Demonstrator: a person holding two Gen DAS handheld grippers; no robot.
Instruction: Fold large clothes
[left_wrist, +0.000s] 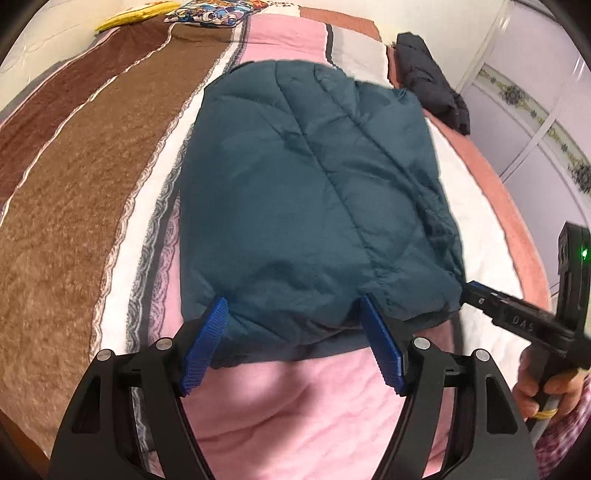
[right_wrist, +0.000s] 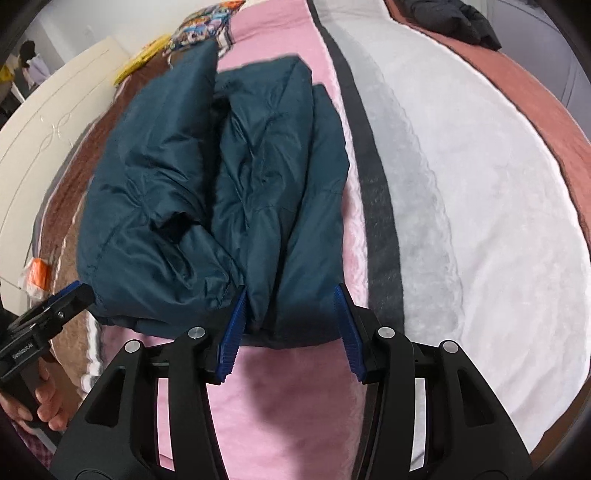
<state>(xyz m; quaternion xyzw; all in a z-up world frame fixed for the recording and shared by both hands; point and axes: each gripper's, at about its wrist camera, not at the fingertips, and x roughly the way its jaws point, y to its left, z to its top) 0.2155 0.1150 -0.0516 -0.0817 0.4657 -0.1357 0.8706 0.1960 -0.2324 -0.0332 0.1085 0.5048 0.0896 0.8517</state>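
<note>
A dark teal quilted puffer jacket (left_wrist: 314, 192) lies folded into a compact bundle on the striped blanket of a bed. My left gripper (left_wrist: 295, 302) is open, its blue pads at the jacket's near edge, one on each side of the hem. In the right wrist view the jacket (right_wrist: 221, 192) shows stacked folds. My right gripper (right_wrist: 291, 291) is open, its jaws astride the near right corner of the bundle. Each gripper shows in the other's view: the right one (left_wrist: 476, 291) at the jacket's right corner, the left one (right_wrist: 74, 291) at its left corner.
The bed's blanket has brown (left_wrist: 74, 184), pink (left_wrist: 295, 406) and white (right_wrist: 480, 221) stripes. A black garment (left_wrist: 432, 81) lies at the far right of the bed. A cartoon-print pillow (left_wrist: 210, 13) and a yellow item (left_wrist: 136, 14) lie at the head. A white headboard (right_wrist: 48, 147) stands left.
</note>
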